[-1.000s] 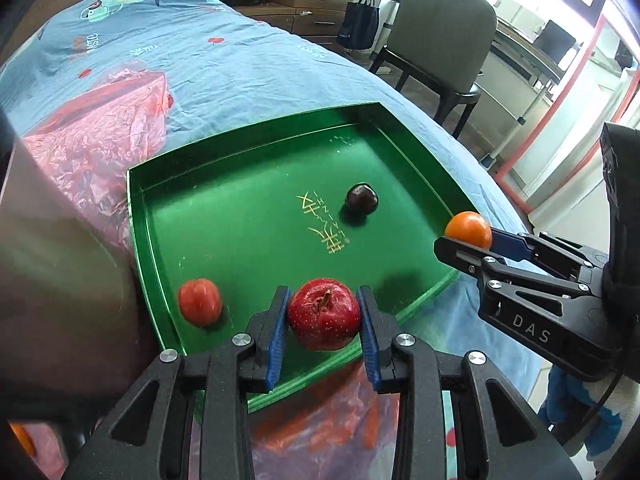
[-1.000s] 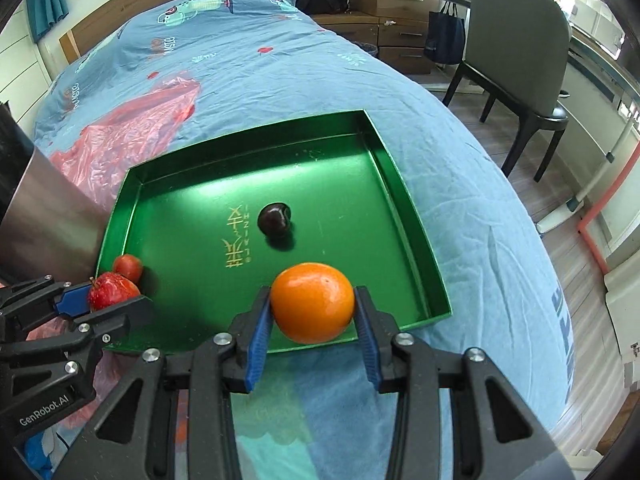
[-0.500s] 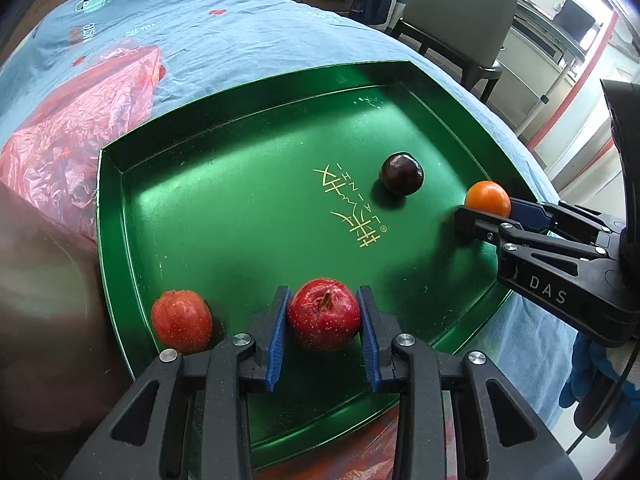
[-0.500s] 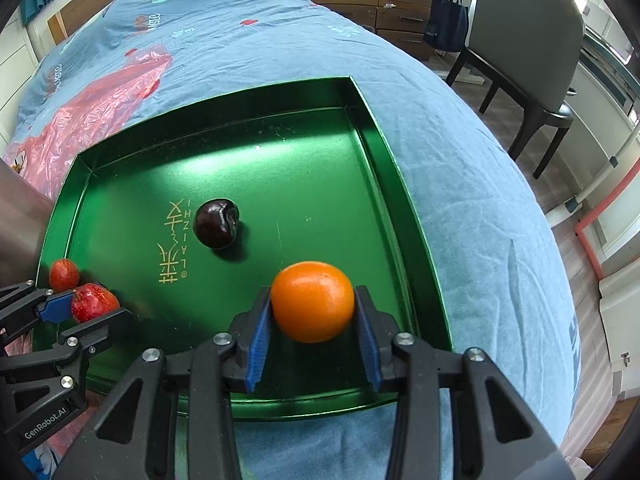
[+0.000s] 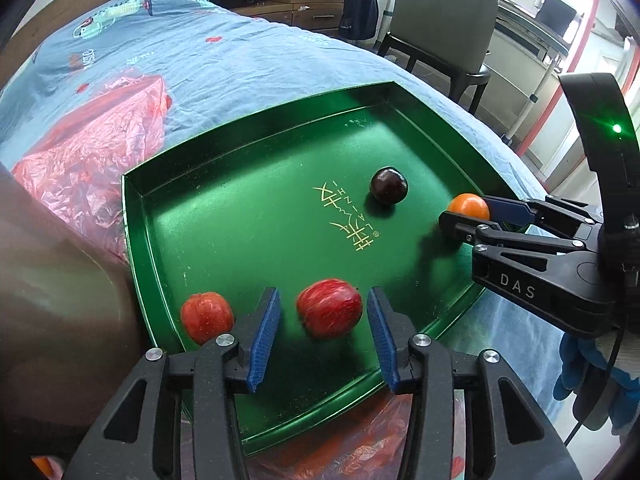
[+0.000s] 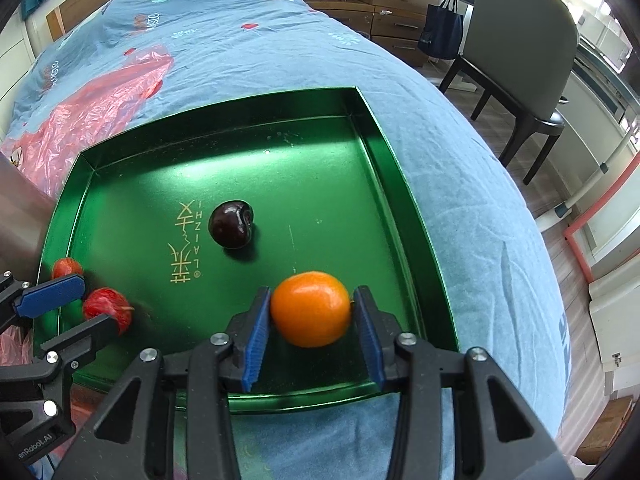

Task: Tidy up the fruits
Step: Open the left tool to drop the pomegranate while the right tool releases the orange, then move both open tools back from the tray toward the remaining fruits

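Note:
A green tray (image 5: 240, 184) (image 6: 396, 168) lies on the blue bed. My left gripper (image 5: 324, 322) is open, with clear gaps to a red apple (image 5: 329, 313) that looks blurred between its pads over the tray's near edge; the apple also shows in the right wrist view (image 6: 107, 314). A second red apple (image 5: 206, 317) (image 6: 66, 268) rests at the tray's near left corner. My right gripper (image 6: 311, 316) is over the tray's right side with its pads against an orange (image 6: 311, 309) (image 5: 469, 208). A dark plum (image 5: 388, 185) (image 6: 231, 224) lies mid-tray.
A pink plastic bag (image 5: 92, 152) (image 6: 92, 100) lies on the bed left of the tray. A metal container (image 5: 44, 264) stands at the near left. A grey chair (image 5: 444, 20) (image 6: 524, 48) stands off the bed's right edge.
My left gripper has opened and let go of the red apple, which is blurred as it moves in the tray. My right gripper has moved further over the tray with the orange.

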A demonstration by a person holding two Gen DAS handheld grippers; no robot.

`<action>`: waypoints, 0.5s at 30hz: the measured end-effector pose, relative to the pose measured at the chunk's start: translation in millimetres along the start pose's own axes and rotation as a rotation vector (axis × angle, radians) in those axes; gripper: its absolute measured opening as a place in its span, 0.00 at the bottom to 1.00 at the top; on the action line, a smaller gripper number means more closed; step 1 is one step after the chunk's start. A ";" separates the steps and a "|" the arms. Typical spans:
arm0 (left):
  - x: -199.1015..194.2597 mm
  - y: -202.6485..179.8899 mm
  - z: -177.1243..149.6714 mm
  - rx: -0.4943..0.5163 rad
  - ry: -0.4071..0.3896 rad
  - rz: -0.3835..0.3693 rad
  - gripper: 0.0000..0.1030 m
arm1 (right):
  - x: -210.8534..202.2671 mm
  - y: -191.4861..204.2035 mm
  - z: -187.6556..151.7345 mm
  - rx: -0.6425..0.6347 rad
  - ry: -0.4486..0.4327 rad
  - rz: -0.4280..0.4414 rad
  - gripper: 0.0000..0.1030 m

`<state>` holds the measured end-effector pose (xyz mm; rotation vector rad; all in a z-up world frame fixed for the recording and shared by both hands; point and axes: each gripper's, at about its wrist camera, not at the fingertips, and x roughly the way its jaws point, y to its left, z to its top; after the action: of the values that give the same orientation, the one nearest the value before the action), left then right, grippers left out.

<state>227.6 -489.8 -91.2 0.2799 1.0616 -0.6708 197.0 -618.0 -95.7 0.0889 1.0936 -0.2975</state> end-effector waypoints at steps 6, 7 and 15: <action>-30.1 -5.2 -8.9 0.029 -0.057 -0.007 0.45 | -26.8 3.1 -1.9 0.009 -0.044 -0.022 0.52; -35.3 -6.3 -11.6 0.034 -0.064 -0.013 0.45 | -31.9 3.5 -3.5 0.013 -0.050 -0.023 0.53; -68.7 -17.0 -48.4 0.095 -0.089 -0.072 0.45 | -62.2 15.2 -29.8 0.038 -0.067 -0.046 0.55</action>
<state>160.8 -452.3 -52.5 0.2922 0.9604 -0.7925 149.3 -585.0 -55.5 0.0875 1.0249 -0.3603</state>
